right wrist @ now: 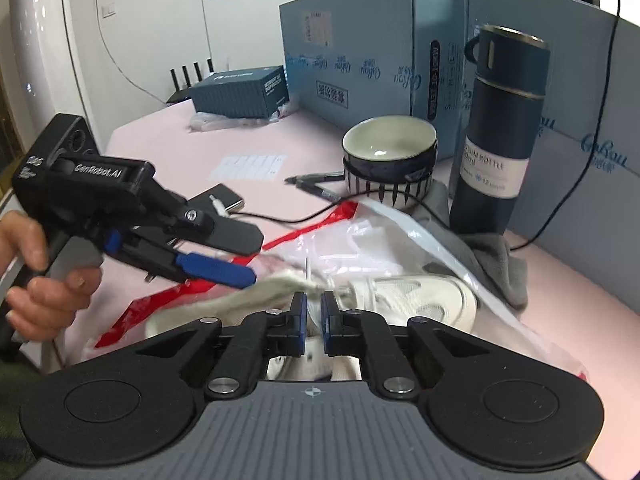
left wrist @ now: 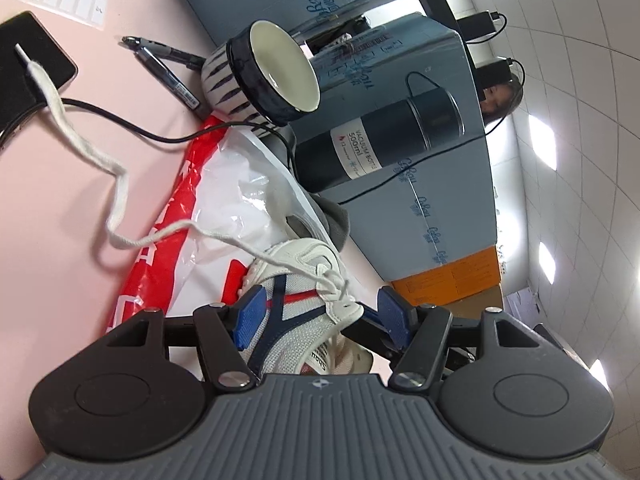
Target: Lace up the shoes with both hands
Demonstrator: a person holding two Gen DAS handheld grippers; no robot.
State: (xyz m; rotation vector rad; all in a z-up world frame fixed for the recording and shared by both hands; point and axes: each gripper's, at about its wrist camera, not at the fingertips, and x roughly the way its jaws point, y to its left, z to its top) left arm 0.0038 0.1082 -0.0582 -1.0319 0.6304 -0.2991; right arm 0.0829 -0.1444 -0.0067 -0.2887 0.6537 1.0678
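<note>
A white shoe point(left wrist: 296, 320) with navy and red stripes lies on a plastic bag point(left wrist: 224, 208), and the right wrist view shows its toe point(right wrist: 420, 292). My left gripper point(left wrist: 322, 308) is open, its blue pads either side of the shoe's laced top. I cannot tell whether they touch it. From the eyelets one long end of the white shoelace point(left wrist: 120, 184) trails across the pink table to a black phone point(left wrist: 28, 68). My right gripper point(right wrist: 314, 308) is shut on the other shoelace end point(right wrist: 280, 280), whose tip sticks up above the pads. A hand point(right wrist: 40, 272) holds the left gripper point(right wrist: 254, 258).
Beyond the shoe stand a striped bowl point(right wrist: 390, 148) and a dark vacuum bottle point(right wrist: 500, 140) before blue cartons point(right wrist: 360, 52). A grey cloth point(right wrist: 500, 264) lies under the bottle. Two pens point(left wrist: 168, 68) and a black cable point(left wrist: 120, 120) lie on the pink table point(right wrist: 160, 140).
</note>
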